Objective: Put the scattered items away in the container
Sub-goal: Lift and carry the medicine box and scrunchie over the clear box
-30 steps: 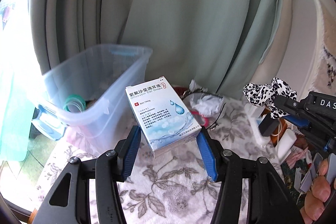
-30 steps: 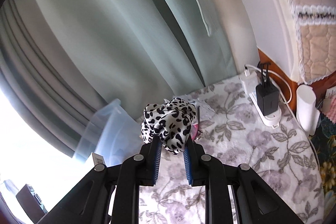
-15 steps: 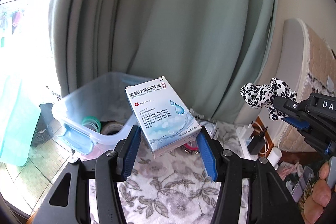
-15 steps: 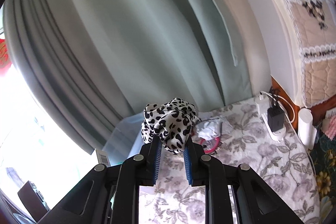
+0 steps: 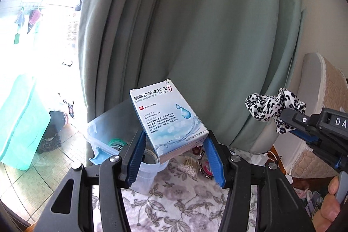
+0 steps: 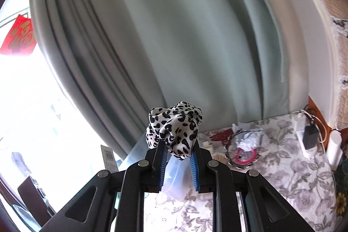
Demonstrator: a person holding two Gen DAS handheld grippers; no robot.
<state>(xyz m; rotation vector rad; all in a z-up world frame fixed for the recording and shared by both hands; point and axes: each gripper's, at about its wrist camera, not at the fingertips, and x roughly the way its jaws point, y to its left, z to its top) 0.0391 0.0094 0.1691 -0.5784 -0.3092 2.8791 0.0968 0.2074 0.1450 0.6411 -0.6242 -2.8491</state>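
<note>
My left gripper (image 5: 174,149) is shut on a white-and-blue ear drops box (image 5: 168,121), held in the air above the table. Below and to its left stands the clear plastic container (image 5: 104,134), with a green roll and a tape ring inside. My right gripper (image 6: 178,156) is shut on a black-and-white spotted scrunchie (image 6: 174,127); the same scrunchie (image 5: 271,108) shows at the right of the left wrist view. The container (image 6: 174,171) sits just beneath the right gripper's fingers, mostly hidden.
A floral cloth (image 6: 271,177) covers the table. On it lie a beaded ring with crumpled tissue and a pink band (image 6: 245,149), cotton swabs (image 5: 189,166), a power strip with a black charger (image 6: 308,138) and a white cylinder (image 6: 335,149). A green curtain (image 5: 195,36) hangs behind.
Both grippers have risen with their loads; the table and container now sit lower in both views. The views have swung left toward the window. Neither grip has changed.
</note>
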